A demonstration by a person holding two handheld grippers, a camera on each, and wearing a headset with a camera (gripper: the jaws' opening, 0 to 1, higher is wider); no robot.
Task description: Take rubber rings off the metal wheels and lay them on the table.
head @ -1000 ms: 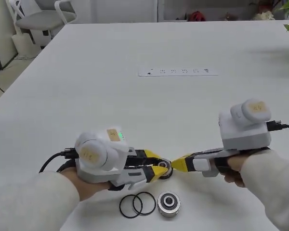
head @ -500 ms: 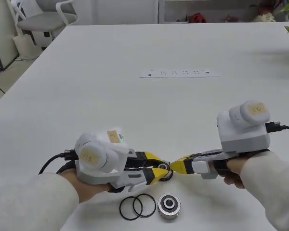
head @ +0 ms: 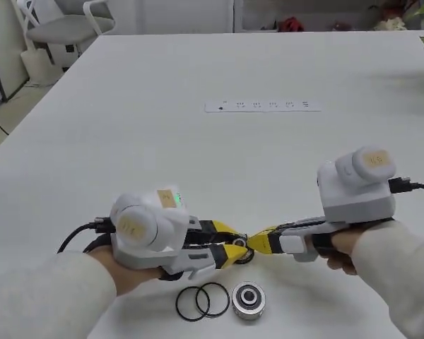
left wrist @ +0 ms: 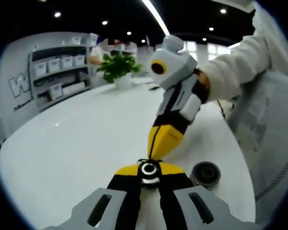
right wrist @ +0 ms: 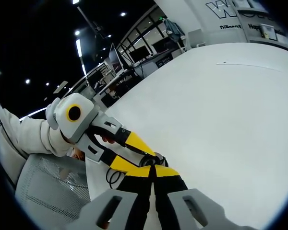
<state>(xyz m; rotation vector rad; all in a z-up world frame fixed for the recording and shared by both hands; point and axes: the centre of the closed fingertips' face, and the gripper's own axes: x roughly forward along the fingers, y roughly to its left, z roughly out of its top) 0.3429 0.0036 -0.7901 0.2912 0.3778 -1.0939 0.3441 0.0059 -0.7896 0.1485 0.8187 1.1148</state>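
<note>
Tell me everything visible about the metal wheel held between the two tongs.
The held wheel is small and round: bright metal with a dark hub and a black band at its rim, seemingly its rubber ring. The yellow tips of the left tongs clamp it by the rim, its face toward that gripper's camera, at the near side of the table. The right tongs, tips closed, meet its rim; whether they pinch the ring is unclear.

Two rings point(head: 201, 301) lie just left of a wheel point(head: 248, 300) on the table point(head: 198, 141).
</note>
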